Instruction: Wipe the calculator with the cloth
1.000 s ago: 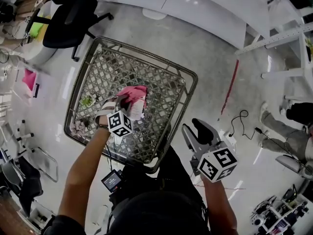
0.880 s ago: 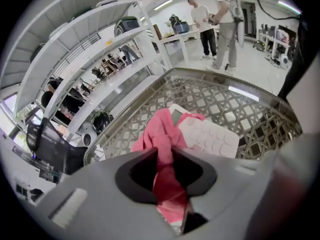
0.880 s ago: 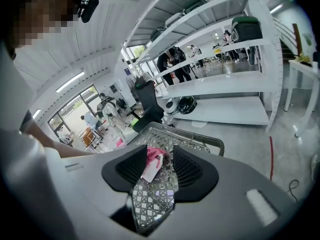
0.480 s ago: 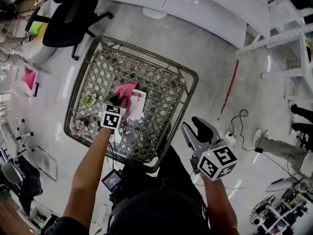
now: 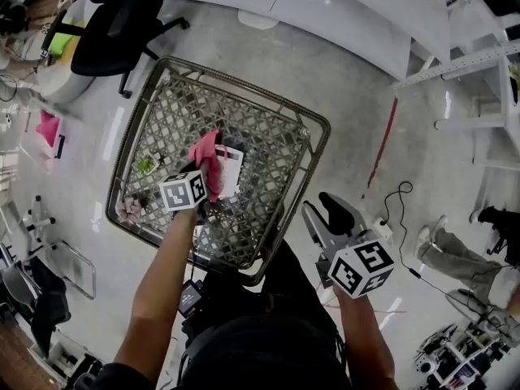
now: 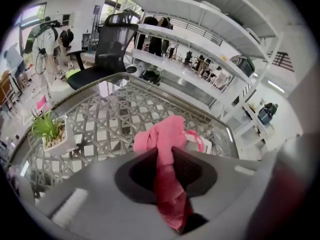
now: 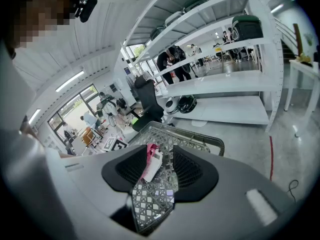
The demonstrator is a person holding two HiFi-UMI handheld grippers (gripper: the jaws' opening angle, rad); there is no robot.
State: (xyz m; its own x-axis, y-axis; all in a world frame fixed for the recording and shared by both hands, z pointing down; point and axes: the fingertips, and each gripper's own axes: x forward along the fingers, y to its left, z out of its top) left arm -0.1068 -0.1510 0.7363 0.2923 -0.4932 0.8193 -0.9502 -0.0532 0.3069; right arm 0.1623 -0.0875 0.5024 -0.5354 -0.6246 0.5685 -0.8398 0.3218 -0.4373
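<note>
Lattice table [image 5: 272, 132]: calculator [image 5: 231, 167], potted plant [image 5: 145, 166]

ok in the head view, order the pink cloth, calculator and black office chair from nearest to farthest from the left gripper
1. pink cloth, clamped in the left gripper jaws
2. calculator, just beyond, under the cloth
3. black office chair, far off, upper left

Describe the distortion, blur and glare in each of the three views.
Head view: fisheye bends the white shelf into an arc; the pale floor shows soft sheen. Left gripper view: dark round vignette; the pink cloth near the lens is soft. Right gripper view: same vignette, a mosaic patch upper left, bright windows.
</note>
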